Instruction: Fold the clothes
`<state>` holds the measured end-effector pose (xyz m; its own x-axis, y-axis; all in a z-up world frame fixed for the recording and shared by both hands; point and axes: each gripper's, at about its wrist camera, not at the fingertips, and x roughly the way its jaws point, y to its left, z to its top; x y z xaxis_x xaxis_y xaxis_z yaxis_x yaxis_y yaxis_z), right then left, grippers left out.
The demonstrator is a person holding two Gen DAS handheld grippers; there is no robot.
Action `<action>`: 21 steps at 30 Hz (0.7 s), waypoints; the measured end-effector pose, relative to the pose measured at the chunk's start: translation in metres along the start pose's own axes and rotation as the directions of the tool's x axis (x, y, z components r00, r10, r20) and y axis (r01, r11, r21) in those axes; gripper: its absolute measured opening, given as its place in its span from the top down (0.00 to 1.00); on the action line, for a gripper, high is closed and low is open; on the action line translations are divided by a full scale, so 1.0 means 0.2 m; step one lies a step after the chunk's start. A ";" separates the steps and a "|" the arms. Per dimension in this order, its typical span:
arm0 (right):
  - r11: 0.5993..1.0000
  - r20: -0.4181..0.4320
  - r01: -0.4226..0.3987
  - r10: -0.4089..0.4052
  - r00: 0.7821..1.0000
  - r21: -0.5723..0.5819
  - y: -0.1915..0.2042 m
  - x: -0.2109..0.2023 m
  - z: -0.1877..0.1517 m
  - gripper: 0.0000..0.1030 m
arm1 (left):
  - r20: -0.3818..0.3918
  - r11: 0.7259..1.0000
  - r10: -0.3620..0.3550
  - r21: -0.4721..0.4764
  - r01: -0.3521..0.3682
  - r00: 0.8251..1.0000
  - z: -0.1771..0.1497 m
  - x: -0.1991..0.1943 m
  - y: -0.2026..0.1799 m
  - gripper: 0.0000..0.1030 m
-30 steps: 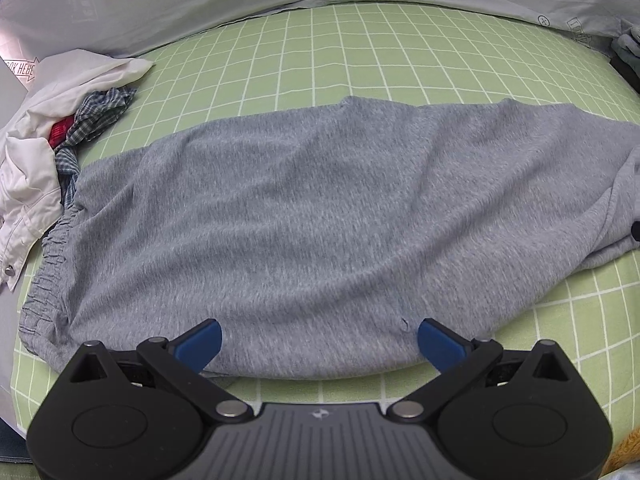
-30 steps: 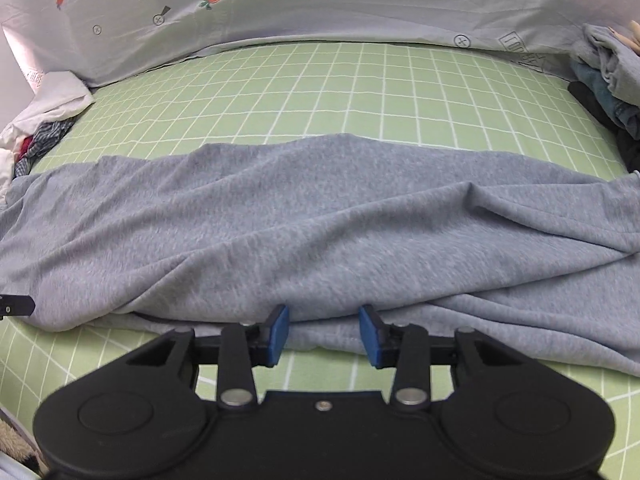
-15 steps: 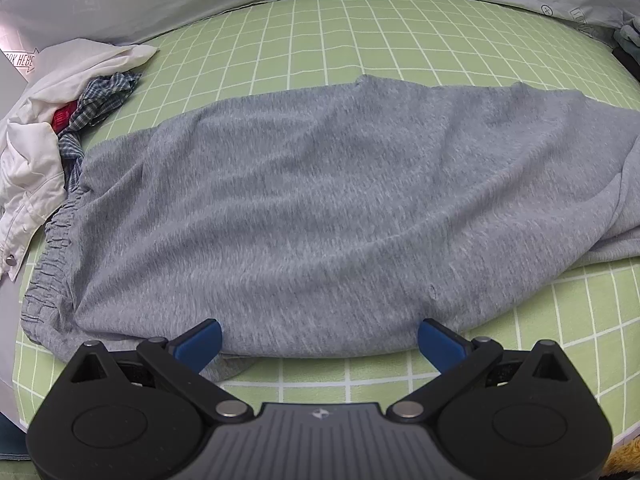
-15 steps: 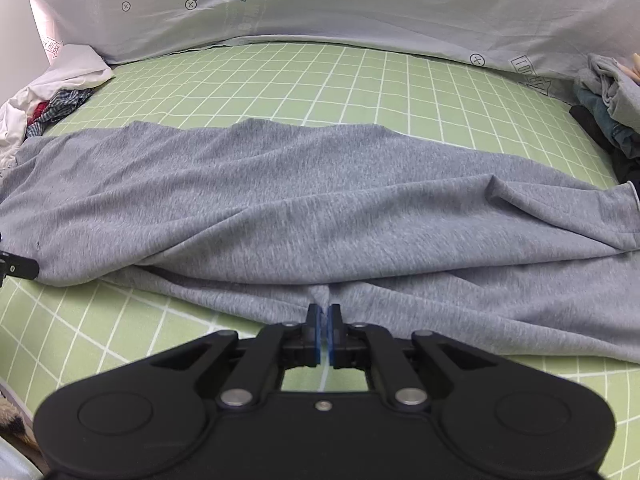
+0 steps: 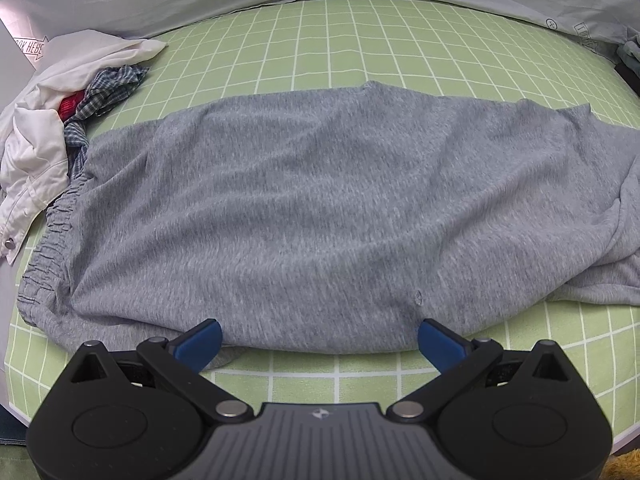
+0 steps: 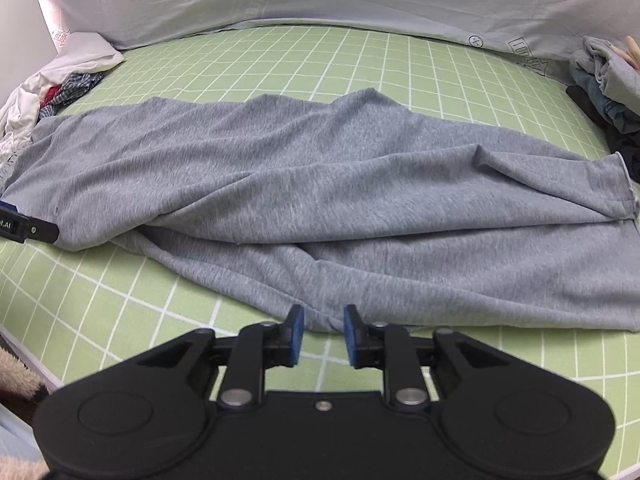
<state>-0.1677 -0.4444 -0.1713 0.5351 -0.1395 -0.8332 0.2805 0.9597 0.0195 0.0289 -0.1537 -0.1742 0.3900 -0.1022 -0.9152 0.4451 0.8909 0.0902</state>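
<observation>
A heap of white and checked clothes (image 5: pixel 48 120) lies at the far left of the bed (image 5: pixel 360 32), touching the waistband end of the grey trousers (image 5: pixel 320 208). Another pile of dark and grey garments (image 6: pixel 604 92) sits at the far right. The trousers lie across the green checked sheet, folded lengthwise, wrinkled, elastic waistband left. The left claw (image 5: pixel 318 340) stands wide at their near edge. The right claw (image 6: pixel 322 334), jaws just been opening, is narrowly parted at the near hem, gripping nothing.
</observation>
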 end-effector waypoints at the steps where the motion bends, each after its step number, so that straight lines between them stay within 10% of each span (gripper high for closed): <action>1: 1.000 0.023 0.014 -0.014 1.000 0.024 -0.04 -0.02 0.01 0.66 | 0.006 1.000 -0.002 -0.007 0.002 1.000 0.01 -0.01 -0.01 0.00; 13: 0.937 -0.018 0.126 -0.127 0.992 0.327 -0.61 0.08 0.03 0.67 | 0.073 0.997 0.004 -0.075 0.001 0.997 0.21 0.00 -0.12 0.00; 21: 0.863 -0.108 0.335 -0.318 0.942 0.379 -0.86 0.01 -0.06 0.64 | 0.061 0.997 0.022 -0.072 -0.017 0.998 0.35 0.12 -0.17 0.00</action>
<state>-0.2240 -0.6064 -0.1829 0.3286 -0.4104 -0.8506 0.7229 0.6889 -0.0531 0.0789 -0.2172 -0.1712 0.4480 -0.1095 -0.8873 0.3791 0.9221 0.0775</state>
